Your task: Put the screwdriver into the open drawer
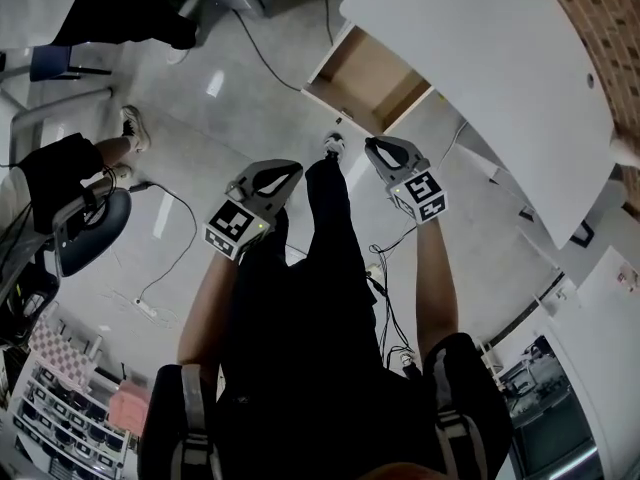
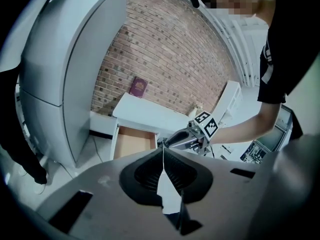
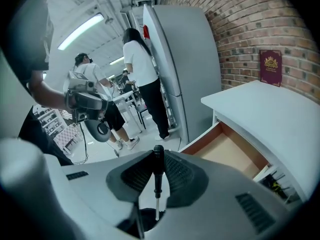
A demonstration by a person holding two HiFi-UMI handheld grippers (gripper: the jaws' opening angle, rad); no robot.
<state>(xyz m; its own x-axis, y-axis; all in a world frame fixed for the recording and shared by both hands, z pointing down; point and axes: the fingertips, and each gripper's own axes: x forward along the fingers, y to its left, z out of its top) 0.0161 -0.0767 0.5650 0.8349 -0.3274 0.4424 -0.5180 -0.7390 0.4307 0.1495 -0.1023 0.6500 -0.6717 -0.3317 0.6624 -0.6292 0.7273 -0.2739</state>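
A black-handled screwdriver point(image 3: 158, 176) stands upright between the jaws of my right gripper point(image 3: 158, 156), which is shut on it, handle up and thin shaft down. The open drawer point(image 3: 227, 151), brown inside and empty, juts out from under a white table point(image 3: 270, 114) just right of that gripper. From the head view the drawer point(image 1: 365, 80) lies ahead of both grippers, the right gripper point(image 1: 400, 173) being the nearer one. My left gripper point(image 2: 163, 149) is shut with nothing in it, and it point(image 1: 255, 203) hangs left of my leg. The left gripper view also takes in the drawer point(image 2: 131, 143) and the right gripper point(image 2: 187, 136).
A maroon book point(image 3: 270, 67) leans on the brick wall on the table. A tall grey cabinet point(image 3: 182, 59) stands left of the drawer. People point(image 3: 142, 69) stand behind. Cables point(image 1: 170, 258) cross the floor and a chair point(image 1: 85, 228) is at the left.
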